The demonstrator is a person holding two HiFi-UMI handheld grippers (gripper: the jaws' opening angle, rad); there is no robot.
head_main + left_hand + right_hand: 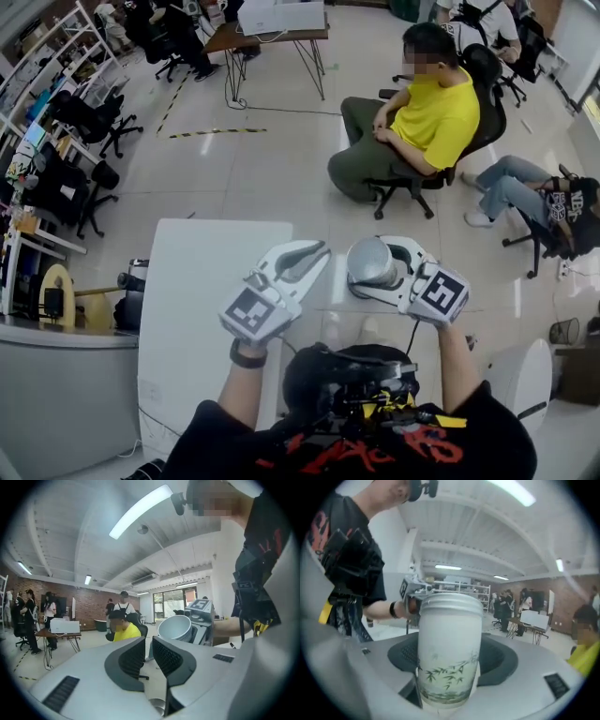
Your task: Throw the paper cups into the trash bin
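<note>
A white paper cup (371, 262) with a green bamboo print sits between the jaws of my right gripper (369, 270), held up in the air in front of the person's chest. In the right gripper view the cup (449, 653) stands upright and the dark pads (499, 660) press on both its sides. My left gripper (314, 255) is raised beside it to the left, apart from the cup. Its jaws stand a narrow gap apart with nothing between them (148, 648). From the left gripper view the cup's open mouth (175, 627) shows to the right.
A white table (206, 281) lies below and left of the grippers. A person in a yellow shirt (433, 114) sits on an office chair ahead, another seated person at the right. A small wire basket (563, 330) stands on the floor at the far right. Chairs and desks line the left.
</note>
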